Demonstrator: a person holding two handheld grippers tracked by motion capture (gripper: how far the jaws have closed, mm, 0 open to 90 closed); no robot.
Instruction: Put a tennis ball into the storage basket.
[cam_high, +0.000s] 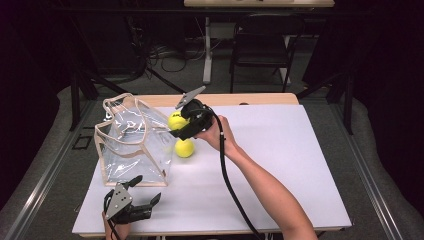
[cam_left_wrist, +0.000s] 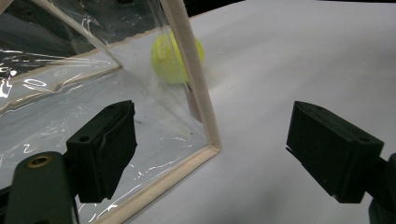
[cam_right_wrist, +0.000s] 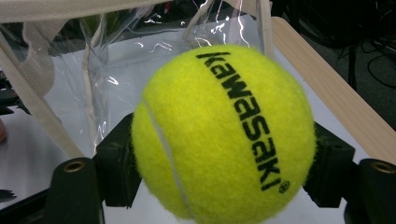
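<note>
My right gripper (cam_high: 176, 124) is shut on a yellow tennis ball (cam_high: 176, 120) (cam_right_wrist: 224, 133) and holds it in the air beside the right upper edge of a clear plastic bag (cam_high: 132, 142) with cream trim. In the right gripper view its jaws press on both sides of the ball, with the bag (cam_right_wrist: 116, 60) just behind. A second yellow tennis ball (cam_high: 184, 148) (cam_left_wrist: 175, 56) lies on the white table (cam_high: 280, 165) against the bag's right side. My left gripper (cam_high: 145, 192) (cam_left_wrist: 210, 154) stands open near the bag's front corner (cam_left_wrist: 212, 147), nothing between its jaws.
The white board lies on a wooden table (cam_high: 250, 99) whose edge shows at the back. Beyond the table stand a black chair (cam_high: 262, 50) and a table leg (cam_high: 207, 50) with cables on the floor. To the right of the balls the board is bare.
</note>
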